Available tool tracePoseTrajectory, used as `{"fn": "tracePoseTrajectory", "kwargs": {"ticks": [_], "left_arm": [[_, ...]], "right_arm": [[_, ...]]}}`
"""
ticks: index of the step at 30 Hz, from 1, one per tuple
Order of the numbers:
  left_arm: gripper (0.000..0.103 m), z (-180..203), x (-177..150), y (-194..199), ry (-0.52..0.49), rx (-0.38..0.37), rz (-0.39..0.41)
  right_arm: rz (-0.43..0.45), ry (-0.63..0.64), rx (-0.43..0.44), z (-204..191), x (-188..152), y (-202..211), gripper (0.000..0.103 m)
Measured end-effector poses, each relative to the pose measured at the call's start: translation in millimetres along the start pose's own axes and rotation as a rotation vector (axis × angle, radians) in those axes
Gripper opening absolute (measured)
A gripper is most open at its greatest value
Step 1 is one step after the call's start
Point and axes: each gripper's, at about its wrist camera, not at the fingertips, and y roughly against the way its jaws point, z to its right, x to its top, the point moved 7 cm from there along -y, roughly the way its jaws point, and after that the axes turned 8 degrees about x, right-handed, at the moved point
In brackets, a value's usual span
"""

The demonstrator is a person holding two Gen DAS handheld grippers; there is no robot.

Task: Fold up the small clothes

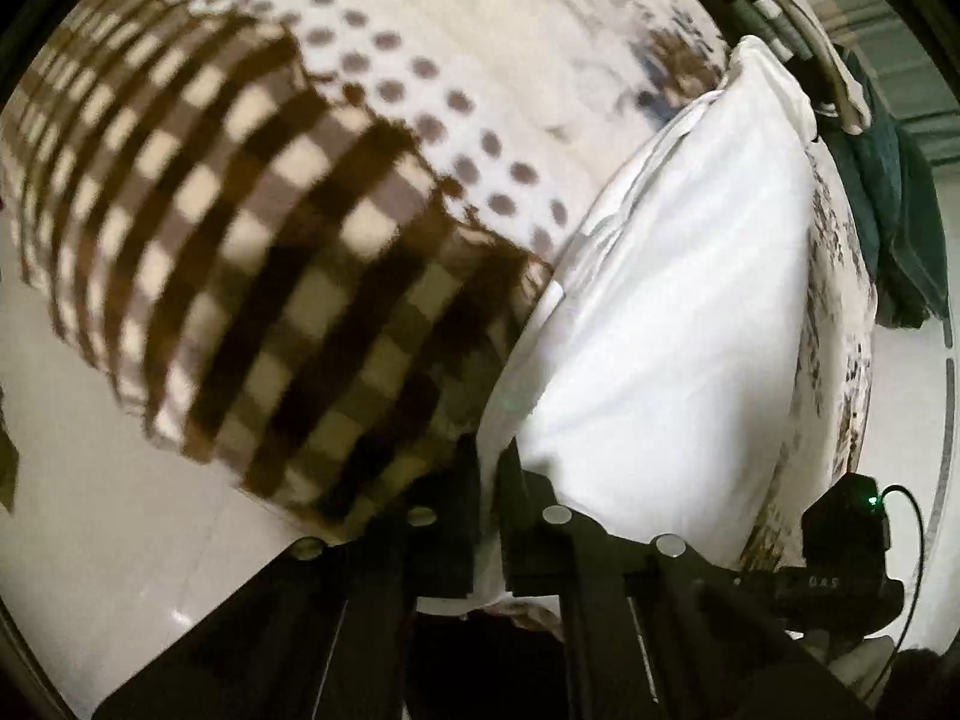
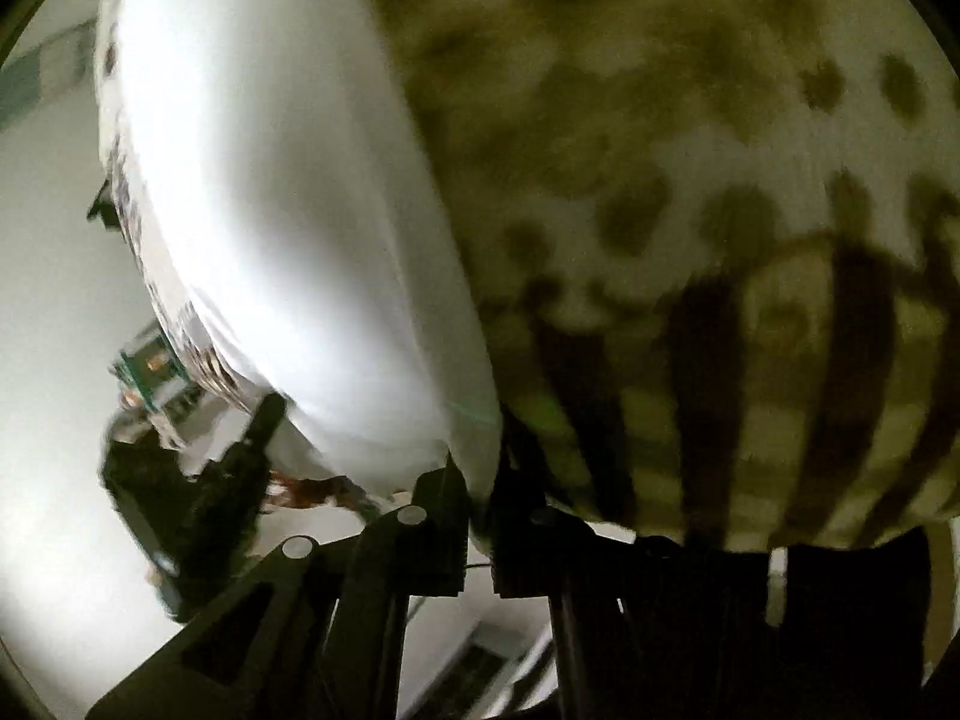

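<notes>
Both tools clamp the white garment [image 1: 672, 324]: left tool [image 1: 492, 480] and right tool [image 2: 480, 480] each pinch an edge of it, lying on the patterned blanket [image 1: 240, 240] of the bed, mid-fold I judge, with folding still unfinished.

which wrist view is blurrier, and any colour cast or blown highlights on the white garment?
Right wrist: heavy motion smear, patterned bedding gone greenish-yellow, white garment blown out. Left wrist: milder blur on the checked bedding, garment keeps its folds, neutral colour. Strong fisheye bend in both.
</notes>
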Motion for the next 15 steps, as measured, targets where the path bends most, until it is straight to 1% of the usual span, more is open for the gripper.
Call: {"fn": "tracePoseTrajectory", "kwargs": {"ticks": [3, 5, 6, 7, 8, 9, 10, 11, 12, 13, 14, 15], "left_arm": [[0.003, -4, -5, 6, -0.009, 0.010, -0.003], [0.004, -5, -9, 2, -0.021, 0.000, -0.029], [0.006, -7, -11, 4, -0.019, 0.006, -0.036], [0.007, -12, -13, 5, -0.006, 0.014, -0.048], [0.008, -13, -11, 7, 0.008, 0.009, -0.064], [0.008, -13, -9, 10, 0.024, 0.014, -0.079], [0.008, -12, -7, 16, 0.035, 0.022, -0.079], [0.008, -9, -2, 25, 0.042, 0.026, -0.064], [0.012, -9, 2, 35, 0.046, 0.038, -0.049], [0.022, -6, 11, 47, 0.047, 0.056, -0.033], [0.032, -1, 20, 56, 0.043, 0.053, -0.016], [0.038, 4, 31, 68, 0.036, 0.038, 0.016]], "right_arm": [[-0.007, -0.017, -0.010, 8, -8, -6, 0.003], [-0.009, 0.006, -0.056, 7, 6, -5, 0.003], [-0.014, 0.020, -0.072, 11, 10, 4, 0.004], [-0.030, 0.021, -0.079, 11, 14, 2, 0.006], [-0.051, 0.016, -0.083, 11, 19, 4, 0.017], [-0.064, 0.014, -0.091, 11, 22, 10, 0.022], [-0.058, 0.019, -0.081, 3, 29, 15, 0.035], [-0.038, 0.026, -0.060, 1, 32, 24, 0.053], [-0.019, 0.033, -0.040, -2, 35, 34, 0.060], [-0.001, 0.043, -0.024, -6, 39, 45, 0.066], [0.021, 0.056, -0.014, -10, 47, 57, 0.066], [0.045, 0.066, -0.002, -16, 56, 73, 0.066]]}}
